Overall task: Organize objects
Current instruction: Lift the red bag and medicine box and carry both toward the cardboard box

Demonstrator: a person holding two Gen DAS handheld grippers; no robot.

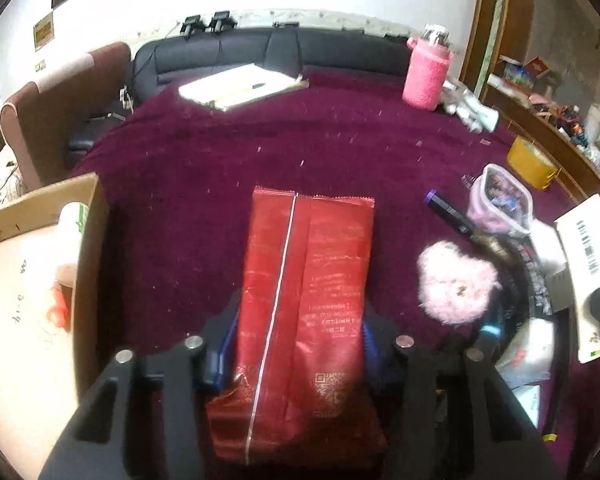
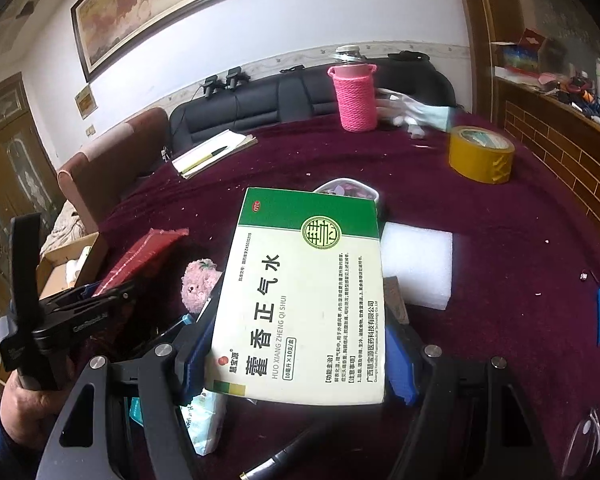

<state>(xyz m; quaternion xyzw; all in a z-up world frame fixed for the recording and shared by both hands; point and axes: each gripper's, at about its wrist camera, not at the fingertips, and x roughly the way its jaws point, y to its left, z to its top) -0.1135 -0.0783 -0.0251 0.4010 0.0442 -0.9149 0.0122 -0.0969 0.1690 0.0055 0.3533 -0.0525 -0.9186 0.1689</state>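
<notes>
Left wrist: left hand-held gripper (image 1: 296, 344) grasps red packet (image 1: 304, 280) | right hand-held gripper (image 2: 300, 356) grasps medicine box (image 2: 304, 292) | step: carrying | next: probably carton (image 1: 28, 216).

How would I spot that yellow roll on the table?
Start at the dark red table cloth and find the tall pink knitted bottle at its far side. Just right of it lies the yellow tape roll, the only ring-shaped yellow thing there.

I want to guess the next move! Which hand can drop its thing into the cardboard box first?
Probably the left. Its tongs grip the red packet, and the box sits right beside them. The right tongs hold the green carton farther away.
</notes>
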